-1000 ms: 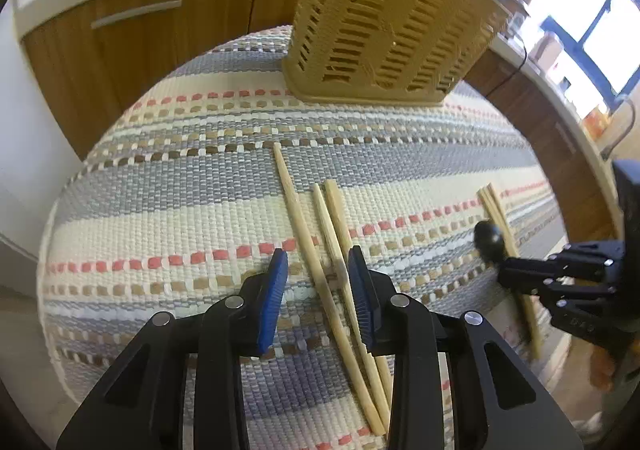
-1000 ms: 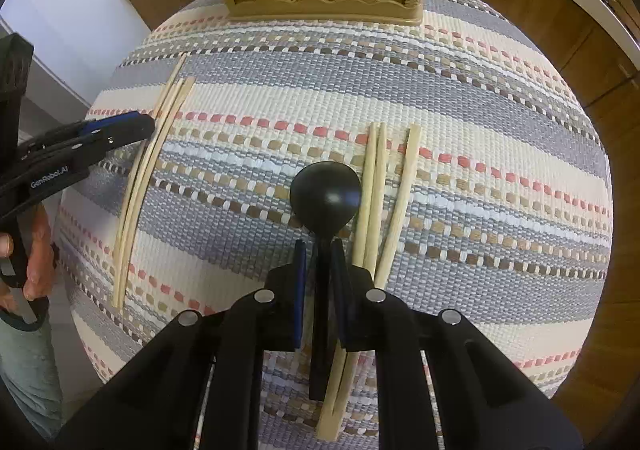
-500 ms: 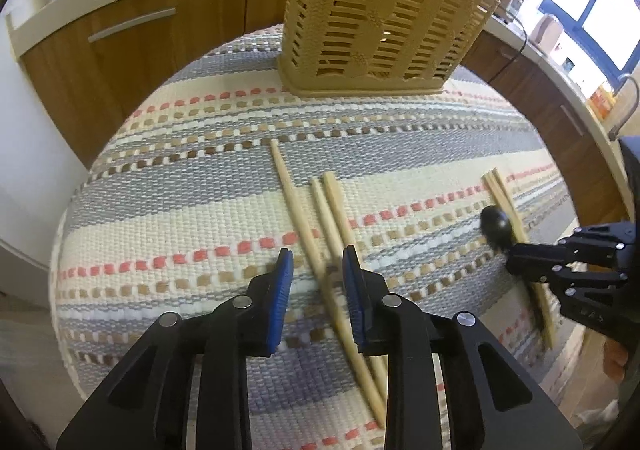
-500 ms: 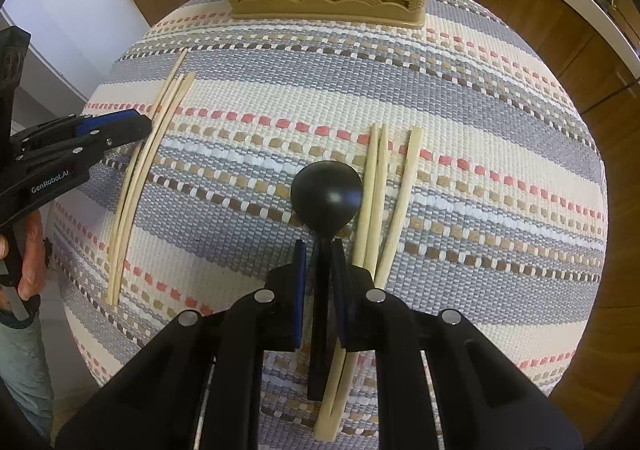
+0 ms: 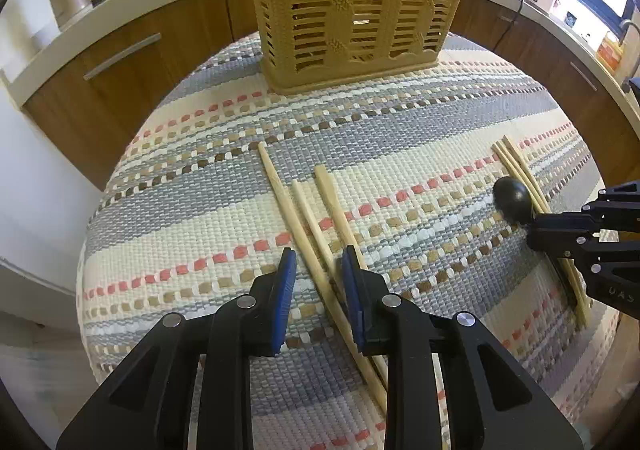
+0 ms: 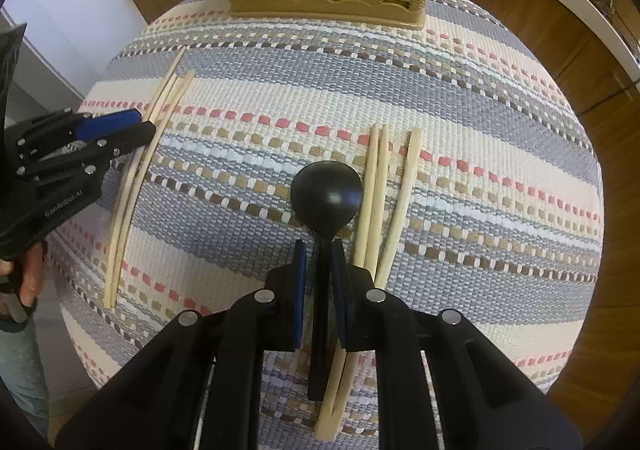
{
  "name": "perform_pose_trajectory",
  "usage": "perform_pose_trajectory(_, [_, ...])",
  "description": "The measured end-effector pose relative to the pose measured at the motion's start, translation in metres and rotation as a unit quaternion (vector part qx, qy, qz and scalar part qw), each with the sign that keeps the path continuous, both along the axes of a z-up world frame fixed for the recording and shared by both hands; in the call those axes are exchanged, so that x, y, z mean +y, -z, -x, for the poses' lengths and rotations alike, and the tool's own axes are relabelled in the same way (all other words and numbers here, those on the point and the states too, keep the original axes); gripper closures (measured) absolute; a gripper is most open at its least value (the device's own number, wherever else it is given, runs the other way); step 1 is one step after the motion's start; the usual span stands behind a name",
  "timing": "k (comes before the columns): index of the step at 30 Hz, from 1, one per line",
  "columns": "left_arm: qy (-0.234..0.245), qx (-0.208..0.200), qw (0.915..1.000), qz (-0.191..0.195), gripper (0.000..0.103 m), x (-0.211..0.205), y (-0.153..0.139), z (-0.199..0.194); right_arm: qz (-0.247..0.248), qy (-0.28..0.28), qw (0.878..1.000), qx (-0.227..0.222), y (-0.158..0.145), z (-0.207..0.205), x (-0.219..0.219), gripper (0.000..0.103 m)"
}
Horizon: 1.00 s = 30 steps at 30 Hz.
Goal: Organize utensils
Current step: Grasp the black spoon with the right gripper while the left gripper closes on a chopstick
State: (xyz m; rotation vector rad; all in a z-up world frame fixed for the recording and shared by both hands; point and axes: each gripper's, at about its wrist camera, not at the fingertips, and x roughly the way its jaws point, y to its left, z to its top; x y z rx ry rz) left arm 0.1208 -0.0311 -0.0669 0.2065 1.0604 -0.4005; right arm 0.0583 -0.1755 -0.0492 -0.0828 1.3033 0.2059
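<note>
The right gripper (image 6: pixel 319 250) is clenched on the handle of a black round-bowled plastic spoon (image 6: pixel 326 193), three pale wooden chopsticks (image 6: pixel 374 193) lying just to its right on the striped woven cloth (image 6: pixel 460 97). The left gripper (image 5: pixel 318 266) has just been closing; its blue pads straddle another three chopsticks (image 5: pixel 308 226), not visibly pressing them. A tan slotted plastic basket (image 5: pixel 352 5) stands ahead.
</note>
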Motion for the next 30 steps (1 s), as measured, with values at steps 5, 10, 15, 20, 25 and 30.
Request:
perform_pose_trajectory(5, [-0.001,0.016,0.9984,0.054,0.081,0.018,0.0,-0.002,-0.014,0.0,1.0,0.006,0.0,-0.002,-0.004,0.092])
perform_pose_trajectory(10, [-0.012,0.018,0.9984,0.052,0.088,0.025,0.001,-0.001,-0.015,-0.002,1.0,0.0,0.0,-0.001,-0.005,0.092])
perform_pose_trajectory(15, [-0.021,0.01,0.9997,0.012,0.088,0.011,0.001,0.003,-0.013,-0.002,1.0,0.0,0.0,0.001,0.0,0.092])
perform_pose_trajectory(20, [-0.018,0.012,0.9997,-0.016,0.089,-0.01,0.002,-0.008,-0.006,-0.003,1.0,0.001,0.0,-0.001,0.003,0.092])
perform_pose_trajectory(25, [0.01,0.009,0.9996,-0.026,0.091,-0.013,0.004,-0.005,0.006,-0.02,1.0,0.002,0.001,-0.001,0.008,0.092])
perform_pose_trajectory(30, [0.006,0.017,0.9996,0.02,0.095,0.005,0.003,-0.002,0.002,-0.02,1.0,0.002,0.001,-0.001,0.009,0.092])
